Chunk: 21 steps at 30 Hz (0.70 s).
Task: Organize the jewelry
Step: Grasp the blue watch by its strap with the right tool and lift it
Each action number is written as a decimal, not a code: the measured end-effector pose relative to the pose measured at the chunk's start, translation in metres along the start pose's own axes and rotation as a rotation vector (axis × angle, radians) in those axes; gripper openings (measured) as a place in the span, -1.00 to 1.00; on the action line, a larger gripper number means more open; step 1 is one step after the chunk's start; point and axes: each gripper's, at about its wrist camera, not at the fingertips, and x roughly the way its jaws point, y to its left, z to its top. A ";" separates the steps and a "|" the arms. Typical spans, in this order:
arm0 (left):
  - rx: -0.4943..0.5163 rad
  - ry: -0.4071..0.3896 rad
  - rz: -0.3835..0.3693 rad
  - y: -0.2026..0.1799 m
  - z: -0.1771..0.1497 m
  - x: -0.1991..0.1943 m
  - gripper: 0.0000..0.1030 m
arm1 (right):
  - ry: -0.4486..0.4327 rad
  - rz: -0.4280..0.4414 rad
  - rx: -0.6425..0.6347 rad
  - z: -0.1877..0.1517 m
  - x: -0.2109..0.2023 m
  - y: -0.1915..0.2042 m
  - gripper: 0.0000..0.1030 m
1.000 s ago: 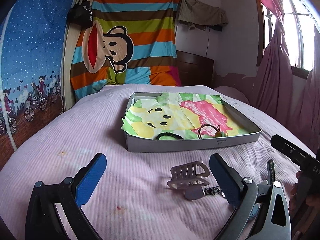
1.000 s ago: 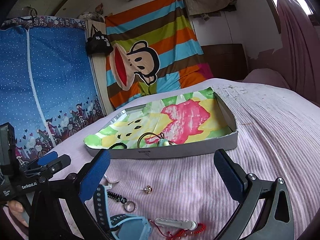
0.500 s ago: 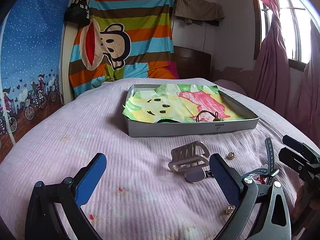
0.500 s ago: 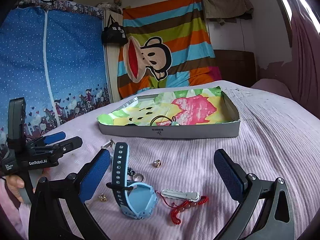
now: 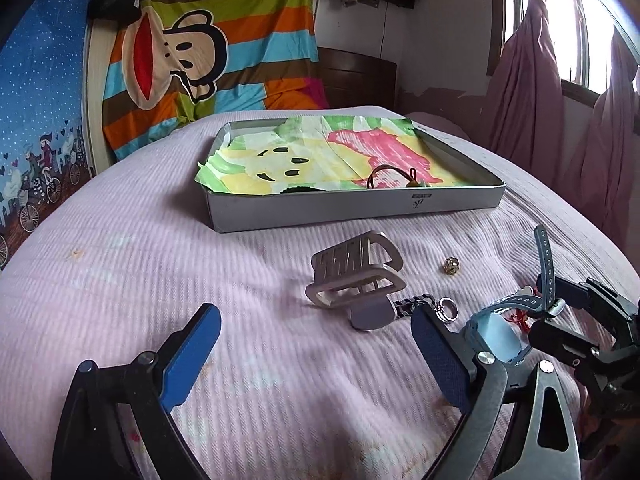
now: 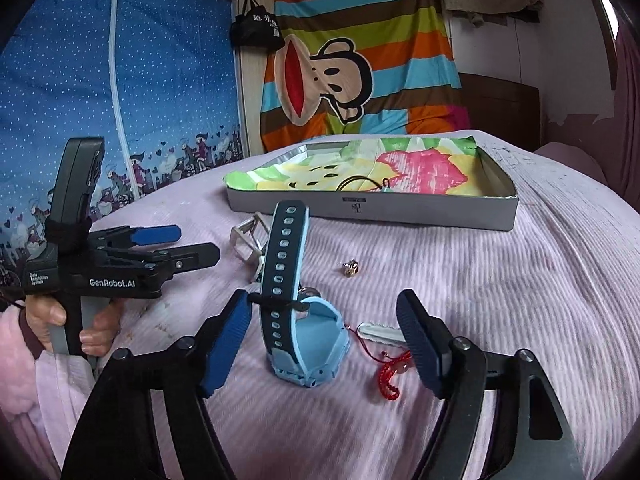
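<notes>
Both jaws have just been closing: right gripper [image 6: 324,344] straddles the blue watch [image 6: 306,344] without gripping; left gripper [image 5: 316,354] gapes empty near the hair claw [image 5: 354,280], before the tray [image 5: 352,210].

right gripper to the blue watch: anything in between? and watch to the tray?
Nothing visible between the right gripper and the light-blue watch with the dark strap: the watch sits between its jaws, which have just been closing, pads not yet on it. Toward the grey shallow tray only bare pink bedspread and a small gold bead.
</notes>
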 end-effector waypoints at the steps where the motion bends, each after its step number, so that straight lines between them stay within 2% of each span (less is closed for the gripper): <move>1: 0.004 0.013 -0.002 -0.001 0.001 0.003 0.83 | 0.015 0.003 -0.004 -0.002 0.003 0.001 0.19; 3: 0.009 0.033 -0.011 -0.002 0.002 0.008 0.79 | 0.042 0.009 -0.008 -0.004 0.009 0.004 0.09; 5: 0.000 0.043 -0.024 -0.001 0.005 0.012 0.73 | 0.064 0.015 -0.007 -0.006 0.014 0.004 -0.11; 9: -0.032 0.047 -0.053 -0.001 0.014 0.021 0.67 | 0.091 0.021 -0.011 -0.007 0.022 0.005 -0.20; 11: -0.041 0.045 -0.062 -0.002 0.017 0.025 0.66 | 0.103 0.025 -0.013 -0.006 0.026 0.007 -0.36; 16: -0.045 0.064 -0.089 -0.005 0.021 0.034 0.46 | 0.116 0.040 -0.008 -0.003 0.034 0.009 -0.63; 21: -0.053 0.081 -0.110 -0.006 0.023 0.042 0.20 | 0.106 0.049 -0.004 0.000 0.036 0.011 -0.67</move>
